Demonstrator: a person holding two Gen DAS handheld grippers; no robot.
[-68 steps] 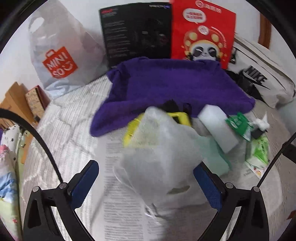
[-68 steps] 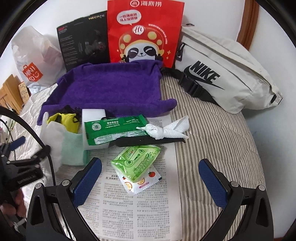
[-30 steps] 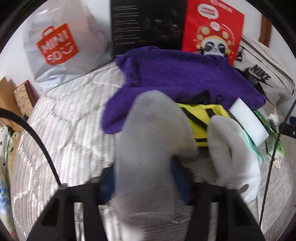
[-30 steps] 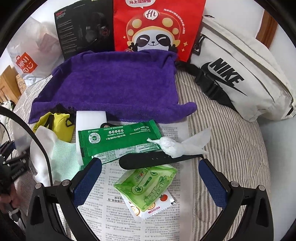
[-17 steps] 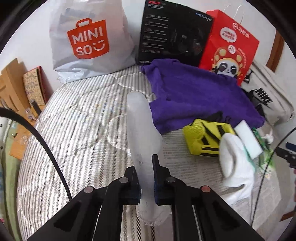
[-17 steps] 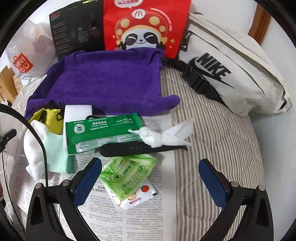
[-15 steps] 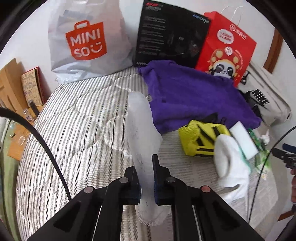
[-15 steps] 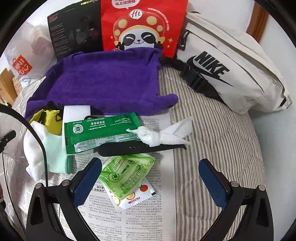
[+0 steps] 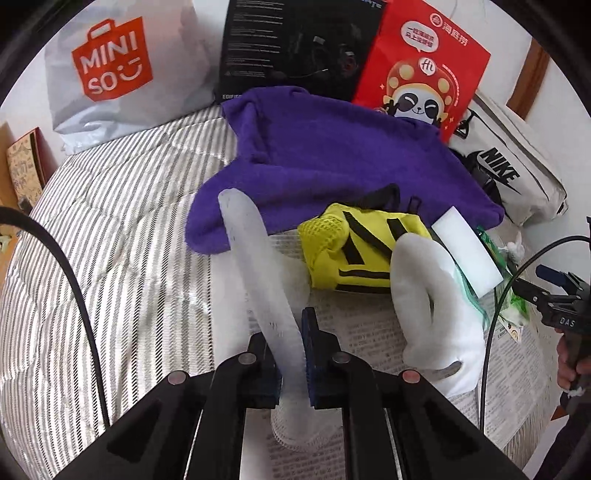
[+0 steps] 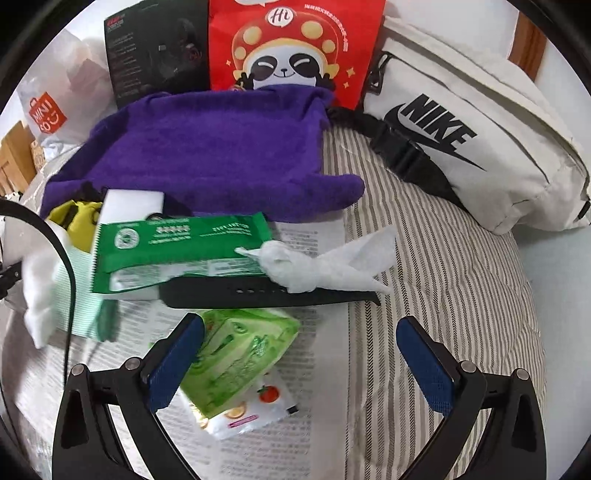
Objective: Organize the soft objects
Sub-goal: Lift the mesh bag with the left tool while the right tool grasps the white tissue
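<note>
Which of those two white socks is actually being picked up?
The long white sock, pinched between the shut fingers of the left gripper. The other white sock lies curled on the newspaper beside the yellow pouch, untouched.

A bed (image 9: 122, 236) covered with a grey-and-white striped quilt fills the scene. Behind it stands a plain white wall (image 10: 436, 11), evenly lit by soft daylight. A brown wooden frame (image 10: 528, 40) rises at the wall's right corner. On the bed's left side, light wooden furniture (image 10: 14, 155) and a patterned cardboard box (image 9: 24, 166) stand close by.
</note>
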